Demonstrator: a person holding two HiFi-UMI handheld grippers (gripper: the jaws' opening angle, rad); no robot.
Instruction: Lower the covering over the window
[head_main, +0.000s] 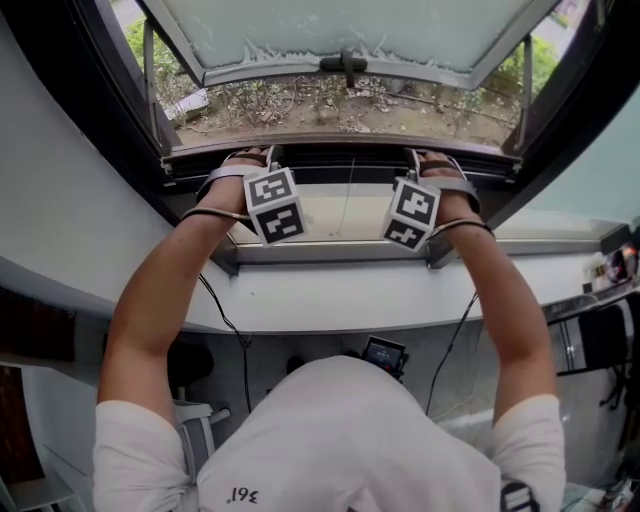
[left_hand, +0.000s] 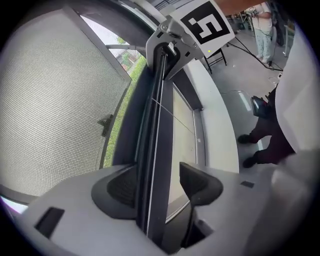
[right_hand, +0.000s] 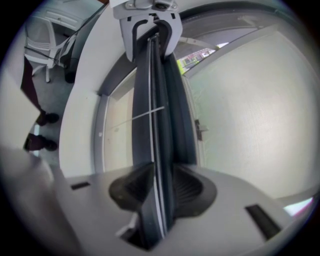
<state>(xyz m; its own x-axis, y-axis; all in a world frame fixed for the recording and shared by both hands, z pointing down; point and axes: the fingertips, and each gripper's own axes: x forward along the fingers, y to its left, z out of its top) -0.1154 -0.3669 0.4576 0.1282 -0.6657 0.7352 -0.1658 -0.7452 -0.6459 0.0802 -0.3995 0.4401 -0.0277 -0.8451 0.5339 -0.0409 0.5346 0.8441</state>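
Note:
A dark bottom bar of the window covering (head_main: 340, 160) runs level across the window frame, and both grippers reach it from below. My left gripper (head_main: 262, 158) is at the bar's left part. In the left gripper view the bar (left_hand: 155, 150) lies against the left pad (left_hand: 122, 187), while the right pad (left_hand: 200, 185) stands apart, so this gripper (left_hand: 162, 185) is open. My right gripper (head_main: 425, 160) is at the bar's right part. In the right gripper view both pads of the gripper (right_hand: 157, 187) sit against the bar (right_hand: 157, 125).
The window sash (head_main: 340, 30) is pushed outward, with its handle (head_main: 347, 65) at the lower rail and planted ground beyond. A pale pane (head_main: 340, 210) and a white sill (head_main: 340, 290) lie below the bar. A person (left_hand: 262, 25) stands in the room; a chair (right_hand: 45, 35) stands nearby.

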